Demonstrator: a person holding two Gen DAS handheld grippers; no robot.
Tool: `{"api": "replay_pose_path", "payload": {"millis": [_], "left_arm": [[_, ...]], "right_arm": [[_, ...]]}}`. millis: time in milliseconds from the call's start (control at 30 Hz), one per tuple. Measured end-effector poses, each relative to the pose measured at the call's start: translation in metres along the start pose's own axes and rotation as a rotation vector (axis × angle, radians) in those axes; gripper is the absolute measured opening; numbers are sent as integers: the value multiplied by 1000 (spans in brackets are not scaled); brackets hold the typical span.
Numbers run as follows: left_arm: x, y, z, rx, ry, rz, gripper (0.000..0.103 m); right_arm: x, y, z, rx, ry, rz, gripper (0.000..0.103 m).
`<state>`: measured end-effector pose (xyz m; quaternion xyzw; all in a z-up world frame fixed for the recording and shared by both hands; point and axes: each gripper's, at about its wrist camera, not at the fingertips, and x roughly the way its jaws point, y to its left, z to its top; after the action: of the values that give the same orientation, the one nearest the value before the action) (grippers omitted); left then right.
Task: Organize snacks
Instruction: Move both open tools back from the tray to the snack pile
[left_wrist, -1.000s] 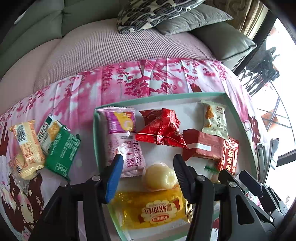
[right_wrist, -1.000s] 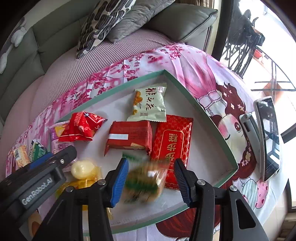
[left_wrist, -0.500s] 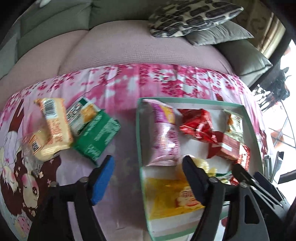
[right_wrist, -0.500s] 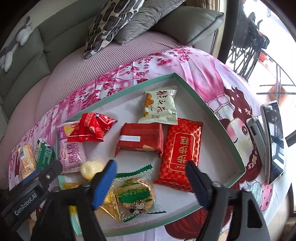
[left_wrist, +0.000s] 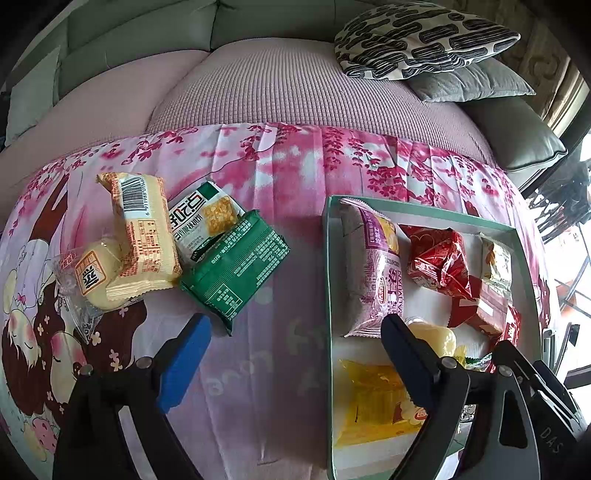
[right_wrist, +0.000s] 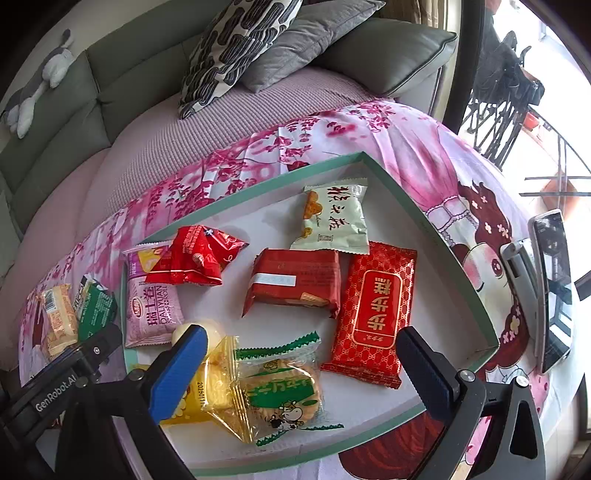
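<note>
On the pink blossom-printed cloth (left_wrist: 280, 177), a shallow green-rimmed white tray (right_wrist: 436, 229) is seen holding most wrapped snacks. The right gripper (right_wrist: 299, 369) is spread wide, jaws opening, above a clear green-edged biscuit packet (right_wrist: 284, 387) lying untouched in the tray. The left gripper (left_wrist: 291, 354) is likewise opening, empty, over bare cloth near a dark green foil packet (left_wrist: 236, 273) left outside the tray.

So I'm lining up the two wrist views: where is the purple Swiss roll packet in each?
Left wrist: purple packet right of centre, along the tray's left wall.
Right wrist: far left, same wall.
Shared landmark: crumpled red packet against it.
</note>
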<state>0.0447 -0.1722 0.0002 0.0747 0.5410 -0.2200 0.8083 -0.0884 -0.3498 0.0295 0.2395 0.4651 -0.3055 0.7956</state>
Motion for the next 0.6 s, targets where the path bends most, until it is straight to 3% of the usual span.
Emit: {"api": "replay_pose_path", "payload": {"millis": [400,600], "left_arm": [[-15,17,-4,-18,-52,19,94],[-29,39,-10,-20,-85,88,94]], "right_arm": [[0,17,-3,-53,-1,32,103],[-3,40,-8,-97,-22,75,103]]}}
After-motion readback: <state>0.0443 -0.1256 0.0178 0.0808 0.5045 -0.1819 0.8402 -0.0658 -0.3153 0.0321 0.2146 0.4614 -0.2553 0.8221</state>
